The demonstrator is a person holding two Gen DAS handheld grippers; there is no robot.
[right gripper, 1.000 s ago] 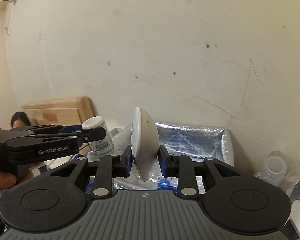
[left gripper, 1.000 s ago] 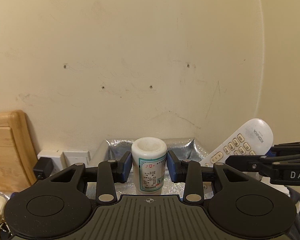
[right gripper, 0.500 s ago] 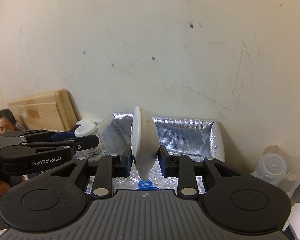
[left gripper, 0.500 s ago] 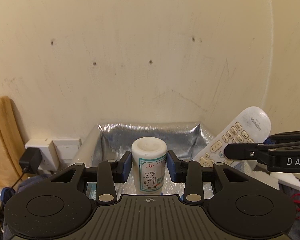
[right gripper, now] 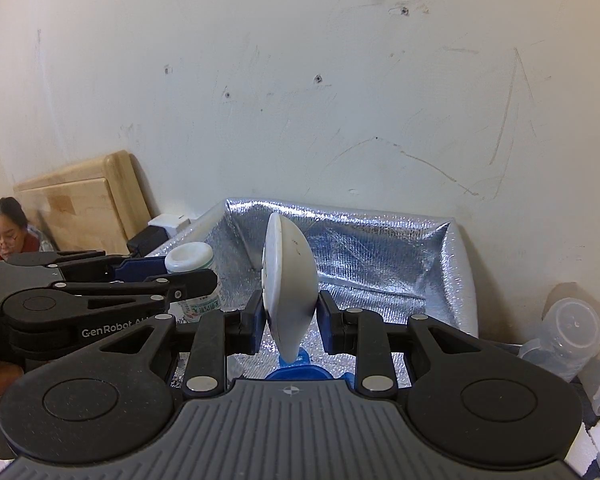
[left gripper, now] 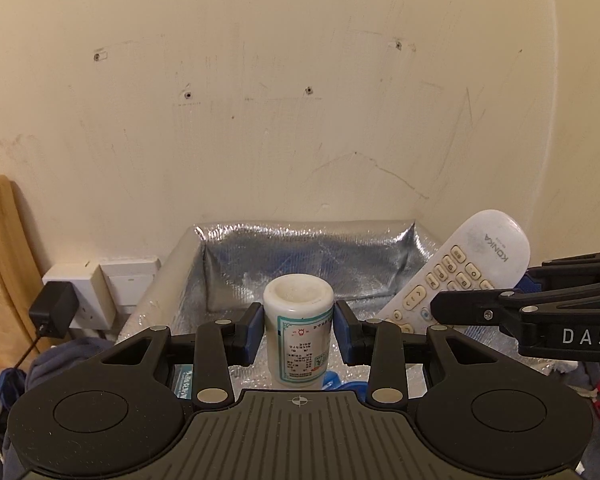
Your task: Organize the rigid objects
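Now, left tongs [left gripper: 299, 330]: my blue pads press both sides of the white pill bottle [left gripper: 299, 336], closed just to its width, and I hold it upright with the cap on top.
Right tongs [right gripper: 287, 322]: narrowed onto the white remote control [right gripper: 288, 284], gripped on edge near its lower end, its long body rising up and away from me.
Pill bottle: raised over the near left part of the silver insulated box [left gripper: 300, 264]; I cannot tell whether it touches the floor of the box.
Remote control: in the left view its button face [left gripper: 456, 276] shows, leaning to the right, over the right side of the box.
Silver insulated box: open-topped, its far wall against the cream wall [left gripper: 300, 100]; something blue [right gripper: 296, 370] lies inside, near me.
Left of the box: a white wall socket [left gripper: 82, 292] with a black plug [left gripper: 54, 308], and a wooden board [right gripper: 80, 208] leaning on the wall.
Right of the box: a clear plastic cup [right gripper: 568, 336] on its side.
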